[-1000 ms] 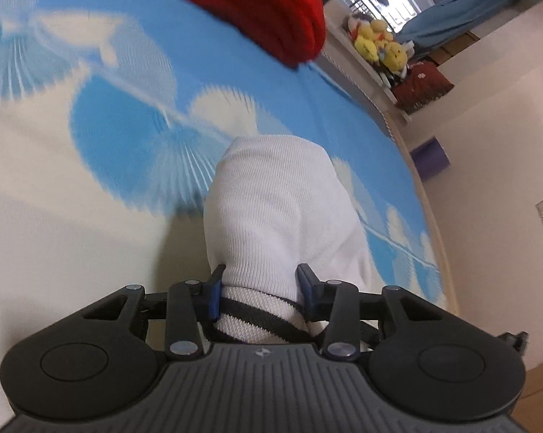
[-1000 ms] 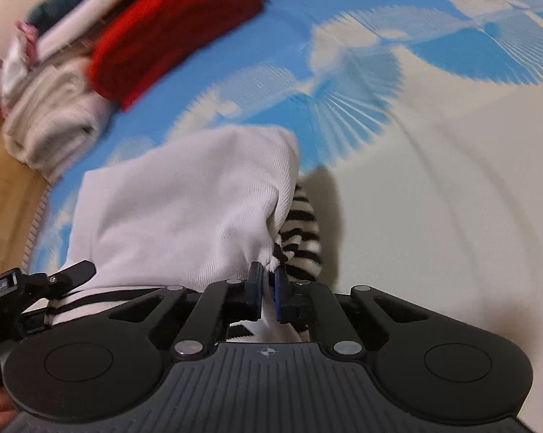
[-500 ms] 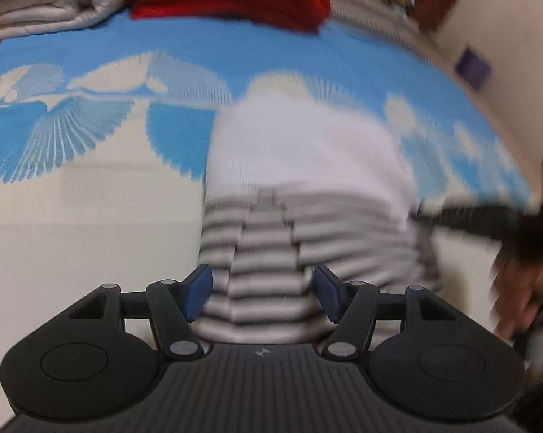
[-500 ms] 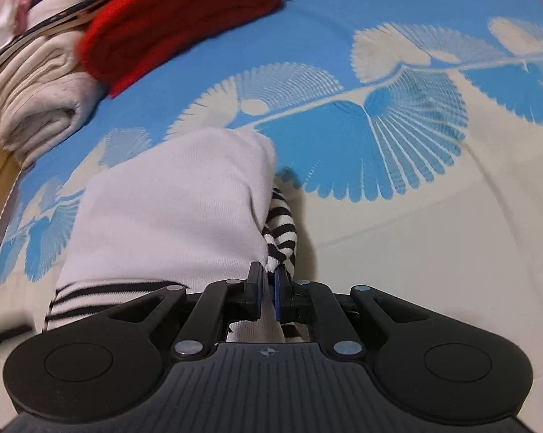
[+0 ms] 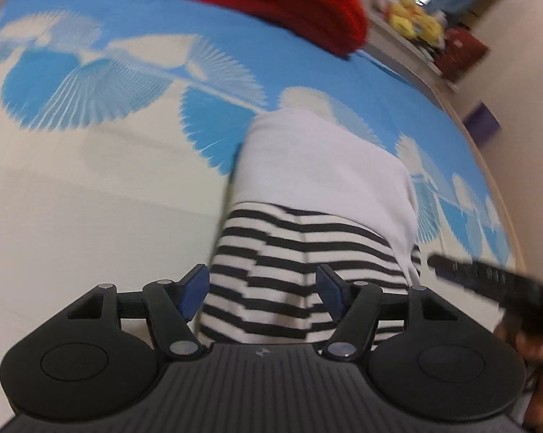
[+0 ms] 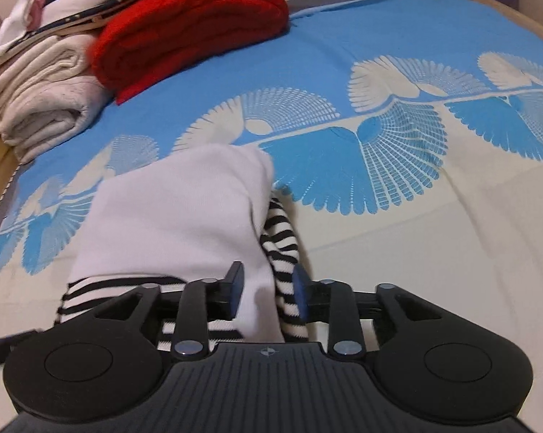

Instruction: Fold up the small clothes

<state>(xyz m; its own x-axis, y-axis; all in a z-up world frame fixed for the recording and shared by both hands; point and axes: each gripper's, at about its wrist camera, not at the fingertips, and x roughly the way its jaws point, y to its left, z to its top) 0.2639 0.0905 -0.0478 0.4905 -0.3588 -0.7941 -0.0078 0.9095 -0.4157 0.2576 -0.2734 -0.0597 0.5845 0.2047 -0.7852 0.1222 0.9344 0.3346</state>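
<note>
A small folded garment, white [image 5: 322,166] with a black-and-white striped part [image 5: 289,259], lies on the blue and cream bedspread [image 5: 91,216]. My left gripper [image 5: 263,288] hovers over the striped end; its jaws are opening, with the stripes between the blue pads but not pressed. In the right wrist view the same garment [image 6: 177,216] shows its white fold and a striped edge [image 6: 282,238]. My right gripper [image 6: 267,287] straddles that edge, its jaws opening and the pads off the cloth. The right gripper also shows blurred at the edge [image 5: 487,281].
A folded red knit [image 6: 188,32] and a rolled cream blanket [image 6: 44,97] lie at the far side of the bed, with more stacked clothes [image 6: 36,11] behind. Yellow plush toys [image 5: 412,21] and a purple box [image 5: 482,122] stand beyond the bed's edge.
Both grippers have spread their jaws and let go of the garment, which now lies flat. Both have drawn back a little, so more of the striped part shows.
</note>
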